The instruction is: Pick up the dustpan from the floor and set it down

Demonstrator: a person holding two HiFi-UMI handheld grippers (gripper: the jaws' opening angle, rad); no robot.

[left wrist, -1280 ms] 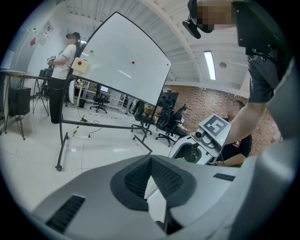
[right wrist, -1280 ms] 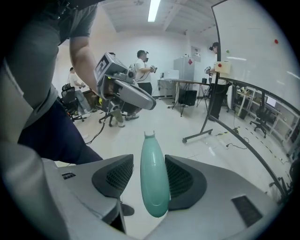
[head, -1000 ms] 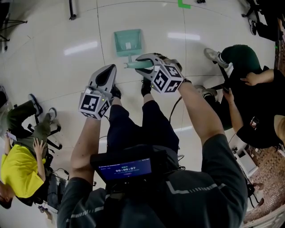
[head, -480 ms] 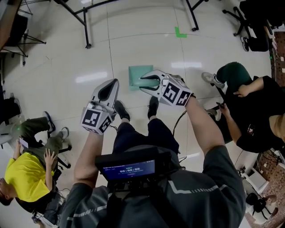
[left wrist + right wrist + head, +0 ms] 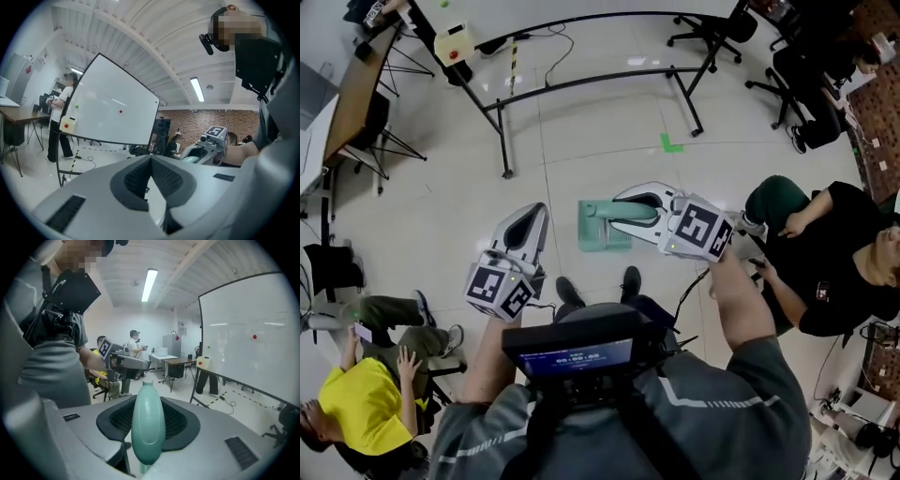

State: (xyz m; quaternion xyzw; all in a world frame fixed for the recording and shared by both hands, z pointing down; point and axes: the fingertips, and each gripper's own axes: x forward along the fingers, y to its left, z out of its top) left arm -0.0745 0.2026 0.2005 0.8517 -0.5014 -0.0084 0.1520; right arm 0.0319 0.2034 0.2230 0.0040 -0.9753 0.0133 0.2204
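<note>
The teal dustpan hangs in the air in front of me, off the floor, its pan to the left of its handle. My right gripper is shut on the handle. In the right gripper view the rounded teal handle stands clamped between the dark mesh pads. My left gripper is held up to the left of the dustpan, apart from it. In the left gripper view that gripper has its pads together with nothing between them. The right gripper shows at the right of that view.
A whiteboard on a black tube frame stands ahead. A green tape mark is on the tiled floor. A person in yellow sits at the lower left, a person in black at the right. Office chairs are at the far right.
Both grippers have risen a long way. The dustpan has come up off the floor with the right gripper, and its pan now points left instead of away from me.
</note>
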